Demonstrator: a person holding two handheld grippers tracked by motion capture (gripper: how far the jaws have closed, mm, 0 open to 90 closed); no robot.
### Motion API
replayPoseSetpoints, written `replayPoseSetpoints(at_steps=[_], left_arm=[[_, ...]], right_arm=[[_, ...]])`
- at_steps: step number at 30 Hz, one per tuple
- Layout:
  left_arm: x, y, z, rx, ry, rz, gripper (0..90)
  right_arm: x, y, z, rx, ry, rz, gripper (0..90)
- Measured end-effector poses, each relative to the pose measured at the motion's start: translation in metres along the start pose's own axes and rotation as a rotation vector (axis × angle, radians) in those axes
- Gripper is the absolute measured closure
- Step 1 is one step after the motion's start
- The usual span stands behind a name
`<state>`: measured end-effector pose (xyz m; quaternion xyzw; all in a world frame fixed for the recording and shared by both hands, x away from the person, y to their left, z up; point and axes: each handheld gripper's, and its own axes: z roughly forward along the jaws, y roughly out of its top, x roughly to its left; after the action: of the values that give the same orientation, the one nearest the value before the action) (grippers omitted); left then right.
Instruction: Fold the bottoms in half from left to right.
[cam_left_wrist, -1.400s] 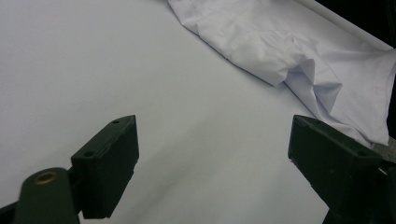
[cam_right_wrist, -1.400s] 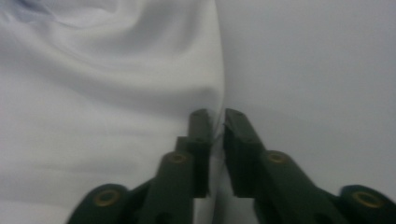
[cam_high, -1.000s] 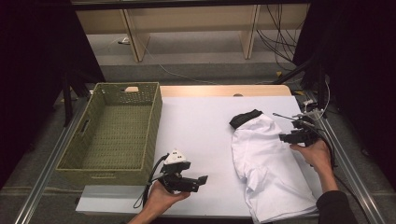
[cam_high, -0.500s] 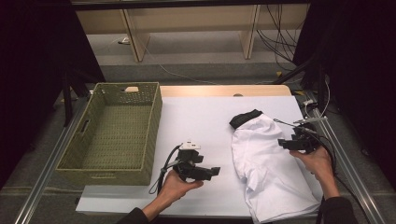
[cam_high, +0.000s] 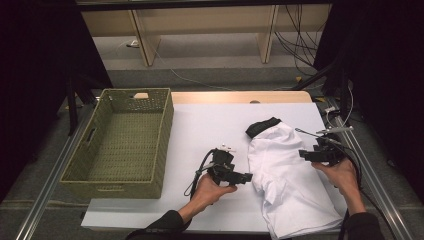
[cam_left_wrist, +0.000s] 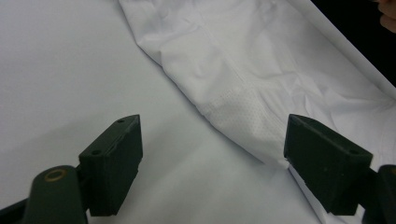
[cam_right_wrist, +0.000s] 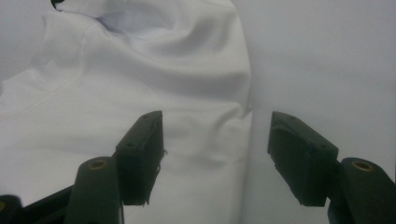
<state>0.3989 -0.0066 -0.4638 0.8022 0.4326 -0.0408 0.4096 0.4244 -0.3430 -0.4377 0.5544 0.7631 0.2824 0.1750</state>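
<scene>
Shirt: a white shirt (cam_high: 290, 185) with a dark collar (cam_high: 262, 127) lies flat on the white table (cam_high: 210, 125), on the half of the table away from the basket, with the collar at its far end and the hem hanging near the table's near edge.

Left gripper: the left gripper (cam_high: 244, 177) is held in the person's left hand (cam_high: 212, 187) just beside the shirt's left edge, pointing toward it. In the left gripper view its jaws stand wide apart with nothing between them but table and cloth; the shirt's edge (cam_left_wrist: 224, 116) runs across the gap and the jaw on the view's right sits over the fabric.

Right gripper: the right gripper (cam_high: 306, 154) is held in the right hand (cam_high: 340, 172) at the shirt's right edge, on the side opposite the left gripper. In the right gripper view its jaws are spread, straddling the shirt's folded edge (cam_right_wrist: 245, 116); one jaw hangs over cloth, the other over bare table. Whether they touch the cloth cannot be told.

Basket: an empty green woven basket (cam_high: 122, 142) stands left of the shirt, well apart from it, at the table's left side.
</scene>
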Motion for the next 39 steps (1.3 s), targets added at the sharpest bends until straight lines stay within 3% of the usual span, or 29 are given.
replayPoseSetpoints(at_steps=[5,9,27,39], left_arm=[[0.004,0.006,0.011,-0.001,0.036,-0.022,21.5],[0.008,0.011,0.016,-0.011,0.038,-0.052,23.2],[-0.003,0.015,0.042,0.022,0.042,-0.033,32.2],[-0.005,0.023,0.05,0.03,0.05,-0.076,38.5]], right_arm=[[0.0,0.0,0.0,0.001,0.002,-0.002,37.2],[-0.001,-0.001,0.0,-0.002,-0.002,-0.005,37.4],[0.001,-0.002,0.002,0.011,-0.008,-0.011,37.8],[0.0,-0.002,0.003,0.013,-0.008,-0.009,38.1]])
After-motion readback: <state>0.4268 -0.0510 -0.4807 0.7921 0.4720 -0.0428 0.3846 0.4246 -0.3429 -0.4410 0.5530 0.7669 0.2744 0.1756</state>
